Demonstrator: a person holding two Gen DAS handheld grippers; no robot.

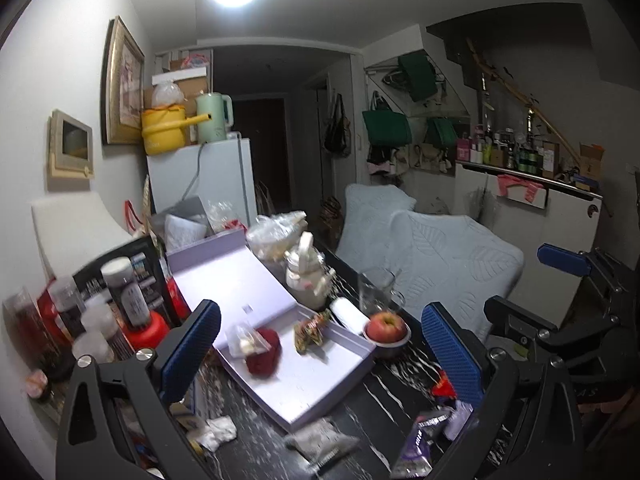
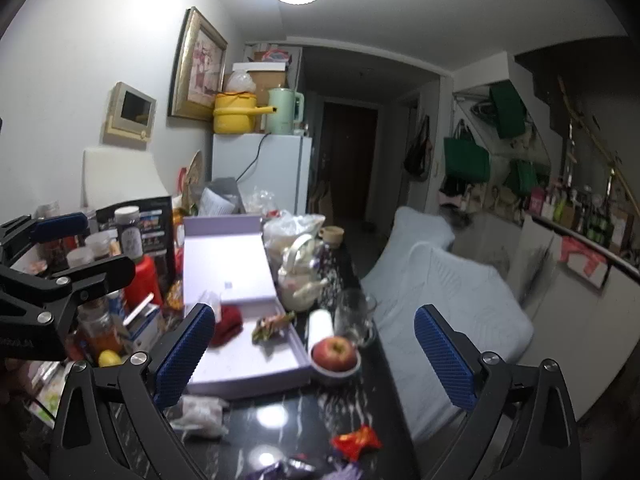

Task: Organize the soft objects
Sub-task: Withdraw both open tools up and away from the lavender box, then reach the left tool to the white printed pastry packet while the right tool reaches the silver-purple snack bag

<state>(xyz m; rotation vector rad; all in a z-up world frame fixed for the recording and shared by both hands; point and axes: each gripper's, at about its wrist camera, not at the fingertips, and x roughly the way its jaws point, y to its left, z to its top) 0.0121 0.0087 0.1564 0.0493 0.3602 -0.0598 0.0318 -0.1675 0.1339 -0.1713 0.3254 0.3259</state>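
Right wrist view: right gripper (image 2: 314, 354) gapes wide, empty, apple (image 2: 334, 353) at twelve o'clock; left gripper (image 1: 320, 346) likewise spread, seemingly empty.

The left black claw with blue ribbed pads (image 1: 320, 348) points forward and slightly downward, its jaws spread wide with nothing between them. The right black claw with blue ribbed pads (image 2: 316, 356), at its three o'clock, matches that tilt, jaws gaping wide, nothing gripped.
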